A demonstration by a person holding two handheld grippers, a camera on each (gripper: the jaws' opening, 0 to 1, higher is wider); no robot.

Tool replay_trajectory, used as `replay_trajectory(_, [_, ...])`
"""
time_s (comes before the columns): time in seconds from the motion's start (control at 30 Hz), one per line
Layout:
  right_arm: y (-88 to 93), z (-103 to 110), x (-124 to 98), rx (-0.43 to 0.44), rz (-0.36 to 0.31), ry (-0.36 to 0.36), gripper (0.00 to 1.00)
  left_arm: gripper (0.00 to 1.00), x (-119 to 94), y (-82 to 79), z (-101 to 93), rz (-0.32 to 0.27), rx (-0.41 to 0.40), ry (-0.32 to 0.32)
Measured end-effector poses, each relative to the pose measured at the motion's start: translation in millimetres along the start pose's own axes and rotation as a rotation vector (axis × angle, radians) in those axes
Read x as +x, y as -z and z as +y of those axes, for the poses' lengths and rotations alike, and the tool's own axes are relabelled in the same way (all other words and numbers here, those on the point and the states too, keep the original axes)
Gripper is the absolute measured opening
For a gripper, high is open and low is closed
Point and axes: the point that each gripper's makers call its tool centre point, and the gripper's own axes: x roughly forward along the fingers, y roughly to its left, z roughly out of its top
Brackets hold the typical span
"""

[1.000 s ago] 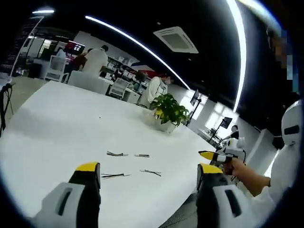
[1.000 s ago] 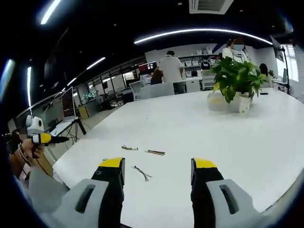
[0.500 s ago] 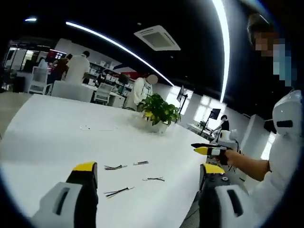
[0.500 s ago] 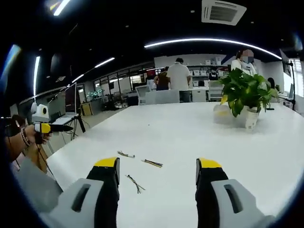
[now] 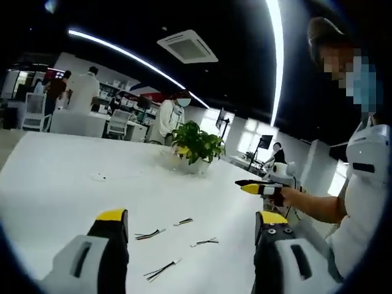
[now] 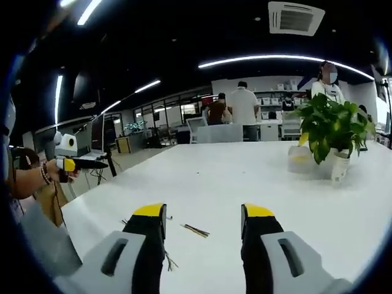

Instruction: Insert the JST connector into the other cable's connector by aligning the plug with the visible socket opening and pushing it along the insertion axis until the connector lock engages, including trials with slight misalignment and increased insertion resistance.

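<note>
Several short cable pieces with small connectors lie loose on the white table: one cable at left, another cable behind it, a third cable to the right and a nearer cable. My left gripper hovers above them, open and holding nothing. In the right gripper view a thin cable lies just beyond my right gripper, which is open and holds nothing. Each gripper shows in the other's view, held in a hand off the table's edge: the right gripper and the left gripper.
A potted plant stands further back on the table, seen too as the plant at right. Chairs, desks and standing people fill the office behind. A person holding the grippers is at the right edge.
Both views have swung with the hands, so the cables sit lower in each picture. The cables lie where they were. Both grippers remain open and hold nothing.
</note>
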Motion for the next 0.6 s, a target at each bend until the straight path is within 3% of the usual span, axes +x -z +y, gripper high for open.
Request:
replay_trajectory(0.17, [2.0, 0, 22, -0.021, 0.015, -0.046, 0.43, 0.85, 17, 9.3, 6.0, 0.022, 0.038, 0.04])
replay_trajectory(0.27, [5.3, -2, 34, -0.05, 0.046, -0.042, 0.44, 0.86, 23, 4.8, 7.6, -0.001, 0.016, 0.068])
replay_trajectory(0.37, [4.0, 1, 43, -0.055, 0.043, -0.067, 0.42, 0.84, 29, 2.2, 16.5, -0.008, 0.046, 0.072])
replay_trajectory(0.6, [9.8, 4, 65, -0.096, 0.08, -0.132, 0.4, 0.83, 40, -3.0, 23.3, -0.043, 0.077, 0.16])
